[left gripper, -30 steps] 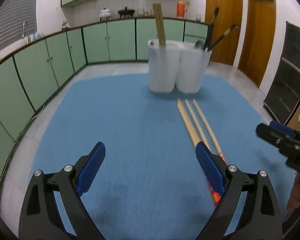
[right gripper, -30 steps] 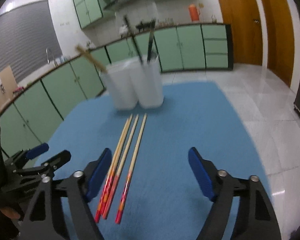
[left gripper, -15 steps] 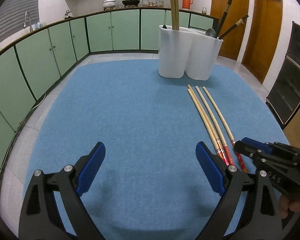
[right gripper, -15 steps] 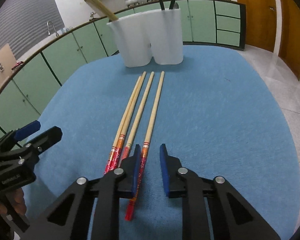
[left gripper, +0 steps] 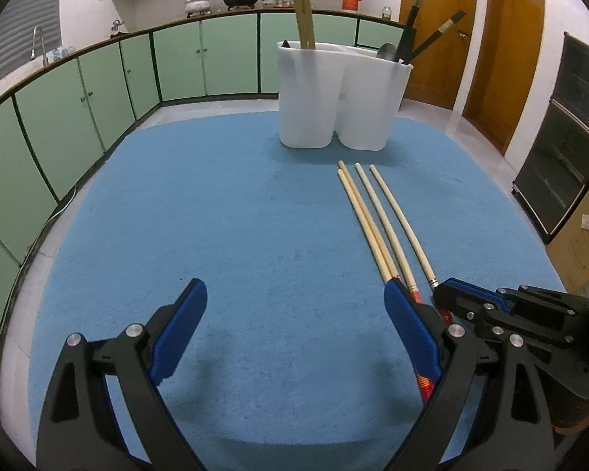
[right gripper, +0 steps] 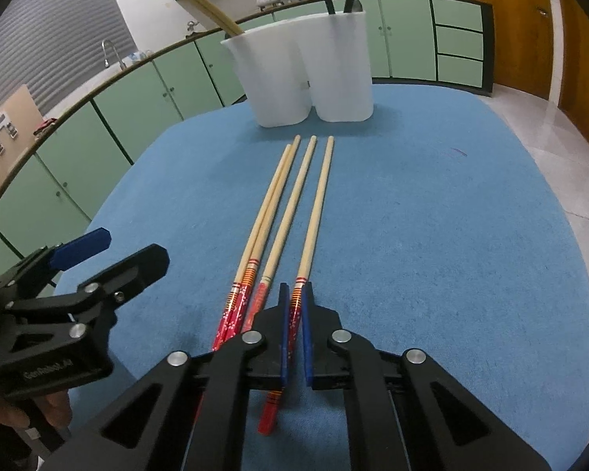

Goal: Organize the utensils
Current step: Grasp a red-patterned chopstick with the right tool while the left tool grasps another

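Several wooden chopsticks with red ends (right gripper: pixel 278 204) lie side by side on the blue mat (right gripper: pixel 432 235), pointing at a white two-part utensil holder (right gripper: pixel 298 74). My right gripper (right gripper: pixel 294 306) is shut on the red end of the rightmost chopstick (right gripper: pixel 316 212), down at the mat. My left gripper (left gripper: pixel 294 314) is open and empty above the mat, left of the chopsticks (left gripper: pixel 377 219). The holder (left gripper: pixel 341 94) has wooden chopsticks in its left cup and dark utensils in its right cup. The right gripper also shows in the left wrist view (left gripper: pixel 447 298).
The blue mat (left gripper: pixel 216 216) covers a round table with tiled floor around it. Green cabinets (left gripper: pixel 98 90) run along the back and left. Wooden doors (left gripper: pixel 506 51) stand at the back right. The left gripper shows at the left of the right wrist view (right gripper: pixel 98 263).
My right gripper has dropped to the mat and closed on the red end of the rightmost chopstick. My left gripper stays open and has moved little.
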A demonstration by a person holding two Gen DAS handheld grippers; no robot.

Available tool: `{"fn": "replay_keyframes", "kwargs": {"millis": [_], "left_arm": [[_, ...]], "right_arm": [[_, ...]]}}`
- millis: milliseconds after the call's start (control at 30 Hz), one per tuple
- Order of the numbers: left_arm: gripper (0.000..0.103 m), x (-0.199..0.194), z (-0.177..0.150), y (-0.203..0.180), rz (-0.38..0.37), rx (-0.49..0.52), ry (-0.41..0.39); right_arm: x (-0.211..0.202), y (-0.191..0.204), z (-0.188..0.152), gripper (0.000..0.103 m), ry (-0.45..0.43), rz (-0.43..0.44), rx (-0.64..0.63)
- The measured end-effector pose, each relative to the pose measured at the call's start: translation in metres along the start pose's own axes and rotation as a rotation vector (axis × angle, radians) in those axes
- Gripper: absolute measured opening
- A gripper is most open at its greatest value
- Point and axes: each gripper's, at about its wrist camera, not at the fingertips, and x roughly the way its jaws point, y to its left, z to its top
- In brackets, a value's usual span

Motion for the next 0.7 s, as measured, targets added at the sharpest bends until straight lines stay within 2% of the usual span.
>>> {"fn": "replay_keyframes", "kwargs": {"millis": [100, 167, 333, 500, 700], "left_arm": [[0.087, 0.001, 0.000, 0.003, 0.004, -0.009, 0.007], [0.084, 0.001, 0.000, 0.002, 0.001, -0.006, 0.012], [0.083, 0.005, -0.001, -0.010, -0.026, 0.014, 0.025], [0.078, 0.016, -0.002, -0.025, -0.051, 0.037, 0.057], [0.073, 0.030, -0.004, -0.034, -0.043, 0.050, 0.097]], "right_arm": [[0.000, -0.001, 0.000, 0.005, -0.004, -0.003, 0.008], [-0.003, -0.005, 0.000, 0.005, -0.014, -0.036, 0.020], [-0.013, -0.030, -0.002, 0.005, -0.029, -0.088, 0.075], [-0.022, -0.047, -0.008, 0.005, -0.038, -0.088, 0.109], [-0.022, -0.051, -0.009, 0.005, -0.040, -0.078, 0.112]]}}
